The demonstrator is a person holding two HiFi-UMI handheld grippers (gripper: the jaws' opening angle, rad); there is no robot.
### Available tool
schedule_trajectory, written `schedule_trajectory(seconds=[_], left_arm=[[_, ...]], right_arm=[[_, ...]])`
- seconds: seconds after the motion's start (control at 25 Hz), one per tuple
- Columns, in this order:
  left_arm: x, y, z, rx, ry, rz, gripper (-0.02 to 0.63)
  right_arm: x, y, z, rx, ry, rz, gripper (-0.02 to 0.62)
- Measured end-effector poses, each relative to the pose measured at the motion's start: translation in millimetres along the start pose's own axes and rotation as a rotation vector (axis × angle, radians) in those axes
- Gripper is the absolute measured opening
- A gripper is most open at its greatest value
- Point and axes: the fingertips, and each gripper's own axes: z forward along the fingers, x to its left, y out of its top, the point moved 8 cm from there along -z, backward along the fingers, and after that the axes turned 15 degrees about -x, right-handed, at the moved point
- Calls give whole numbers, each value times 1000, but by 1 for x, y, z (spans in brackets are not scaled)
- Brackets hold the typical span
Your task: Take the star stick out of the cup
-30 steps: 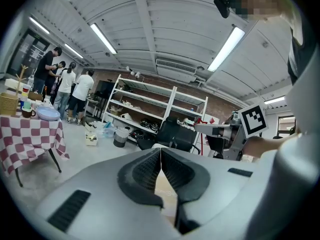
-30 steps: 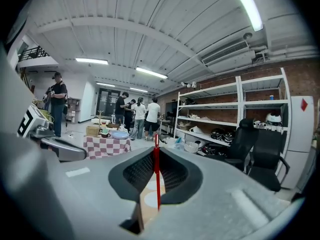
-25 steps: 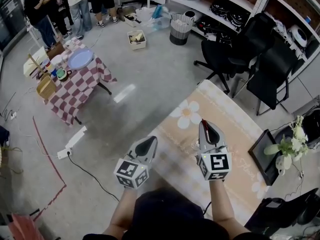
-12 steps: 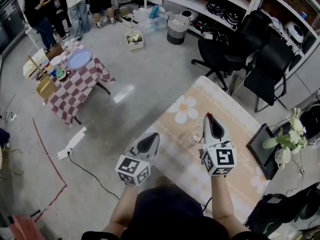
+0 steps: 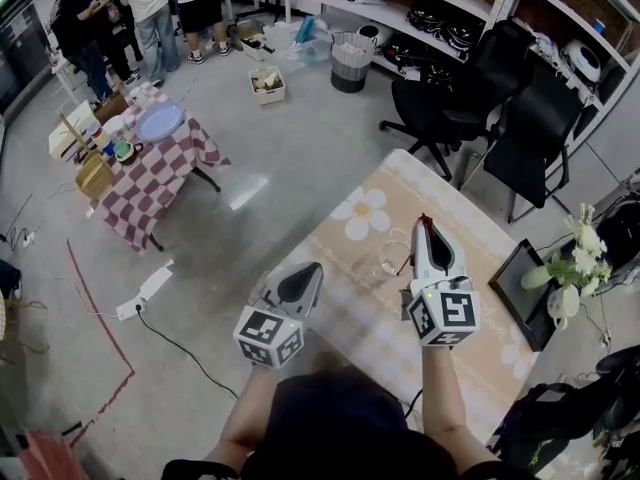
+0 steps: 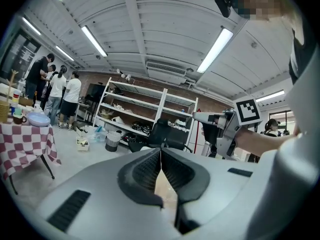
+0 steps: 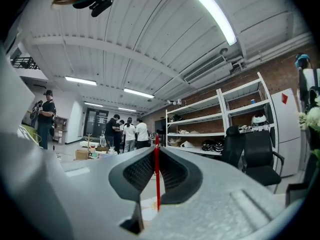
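Observation:
A thin red star stick [image 7: 157, 176] stands upright between the pads of my right gripper [image 7: 156, 171], which is shut on it; no star shape shows. In the head view the stick's red tip [image 5: 424, 220] pokes out past the right gripper [image 5: 428, 238], raised above the table. A clear glass cup [image 5: 383, 261] stands on the peach flowered tablecloth [image 5: 470, 238], just left of that gripper. My left gripper [image 5: 305, 280] hovers at the table's near left edge, shut with nothing between its jaws. The left gripper view [image 6: 161, 159] shows its pads pressed together.
Black office chairs [image 5: 470, 88] stand beyond the table's far end, with shelving behind them. A vase of white flowers [image 5: 575, 268] and a dark tablet [image 5: 520, 293] are at the table's right. Left, on the floor, are a checkered table [image 5: 150, 163], several people, and a power strip [image 5: 145, 290].
The right gripper, still holding the red stick, has drifted up and right, away from the cup. The left gripper has stayed nearly in place.

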Motion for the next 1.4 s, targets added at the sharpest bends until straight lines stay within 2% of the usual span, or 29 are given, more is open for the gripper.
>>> schedule_trajectory(seconds=[0.36, 0.84, 1.4], left_arm=[[-15, 3, 1, 4, -48, 21, 11], [-34, 5, 20, 19, -142, 44, 11], [-60, -13, 46, 63, -265, 13, 11]], right_arm=[[2, 30, -11, -101, -24, 3, 15], [-23, 67, -31, -194, -110, -5, 15], [-62, 54, -81, -127, -295, -53, 15]])
